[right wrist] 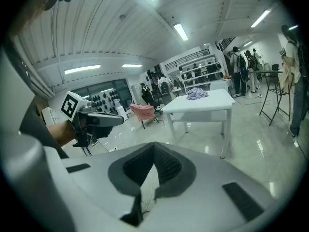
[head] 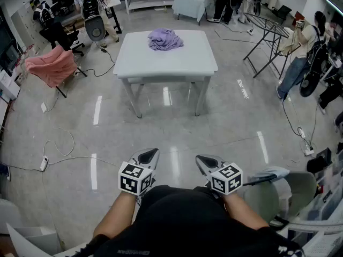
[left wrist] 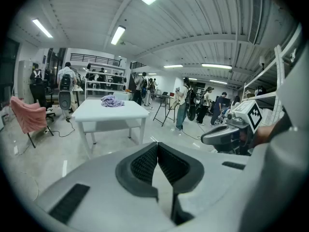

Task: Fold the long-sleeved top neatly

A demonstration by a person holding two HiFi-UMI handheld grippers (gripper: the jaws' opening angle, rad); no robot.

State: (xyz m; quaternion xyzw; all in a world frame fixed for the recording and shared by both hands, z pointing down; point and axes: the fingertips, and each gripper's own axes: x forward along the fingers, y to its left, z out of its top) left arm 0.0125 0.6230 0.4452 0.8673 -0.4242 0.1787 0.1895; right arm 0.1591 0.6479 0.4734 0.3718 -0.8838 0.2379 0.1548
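Currently: crumpled top [head: 165, 39] on table [head: 166, 63]; left gripper [head: 148, 156], right gripper [head: 208, 161], well apart from it, jaws together, empty.

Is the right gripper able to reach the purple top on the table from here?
Probably not yet: the right gripper is shut near the body, and open floor separates it from the table bearing the top. Nothing blocks the way.
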